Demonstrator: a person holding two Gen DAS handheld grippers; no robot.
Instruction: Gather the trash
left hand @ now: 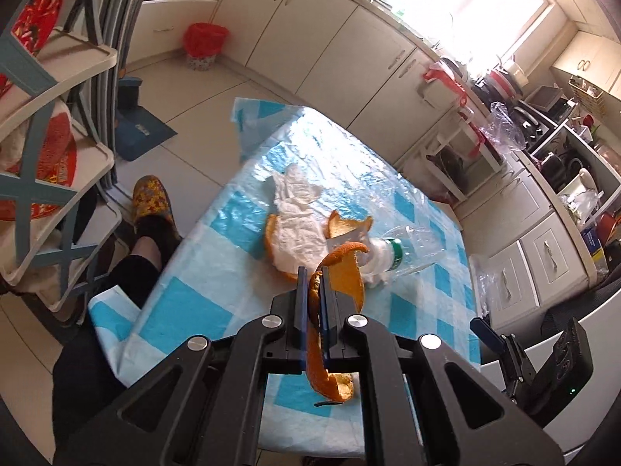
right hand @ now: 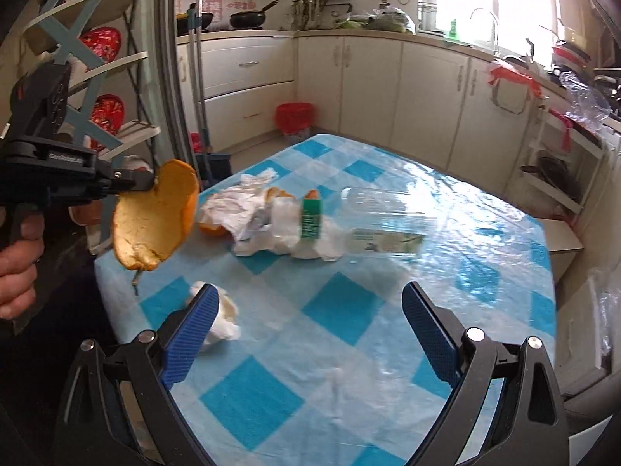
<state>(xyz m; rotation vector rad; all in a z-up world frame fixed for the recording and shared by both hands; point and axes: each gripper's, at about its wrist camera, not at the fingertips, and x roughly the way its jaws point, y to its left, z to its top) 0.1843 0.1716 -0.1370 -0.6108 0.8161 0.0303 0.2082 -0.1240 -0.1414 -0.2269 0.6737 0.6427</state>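
We carried orange peel off the checked table

Beyond the table (right hand: 349,349), the red bin (right hand: 294,116) waited on the floor; our left gripper (left hand: 313,283) clamped the orange peel (left hand: 330,334) edge-on above the table's near side, so it could slip. Only the right view showed the right gripper (right hand: 310,330) spread wide, and a tissue wad (right hand: 223,318) beside it.

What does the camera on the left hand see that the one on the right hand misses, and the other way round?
Only the left view: a patterned slipper on the floor and a blue mat. Only the right view: black pans on the stove, a crumpled tissue near the right gripper, whose jaws stand open, and the hand holding the left gripper. Both: the orange peel clamped in the left gripper, the checked table, the plastic bottle, the red bin.
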